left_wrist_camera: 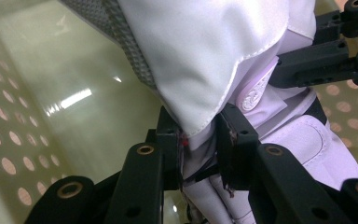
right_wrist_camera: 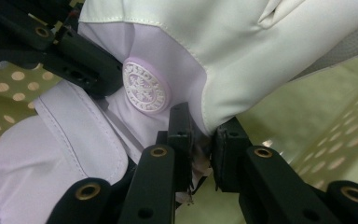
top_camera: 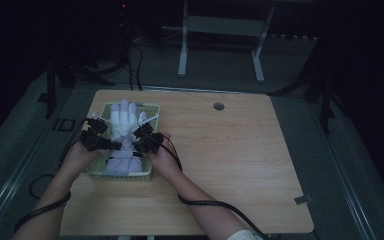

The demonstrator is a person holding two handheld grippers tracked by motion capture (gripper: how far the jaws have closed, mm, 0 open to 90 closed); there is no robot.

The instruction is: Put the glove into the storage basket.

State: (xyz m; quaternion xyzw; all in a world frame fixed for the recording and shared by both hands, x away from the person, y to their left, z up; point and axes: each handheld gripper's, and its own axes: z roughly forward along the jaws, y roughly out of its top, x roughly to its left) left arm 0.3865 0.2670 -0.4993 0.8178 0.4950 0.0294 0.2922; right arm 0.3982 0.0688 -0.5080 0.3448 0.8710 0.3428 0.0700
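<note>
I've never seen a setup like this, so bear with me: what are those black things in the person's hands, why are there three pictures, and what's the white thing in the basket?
No robot here: a person sits at a wooden table and holds a hand-operated two-jaw clamp in each hand, the left gripper and the right gripper.

The wide picture comes from a fixed camera above the table. The two close-ups come from small cameras riding on each gripper, looking along its black jaws.

On the table stands a pale green perforated basket. In it lies a white glove, fingers pointing away from the person, with a round embossed badge near the cuff.

Both grippers are pinching the glove's fabric: the left gripper on one side, the right gripper on the other.
</note>
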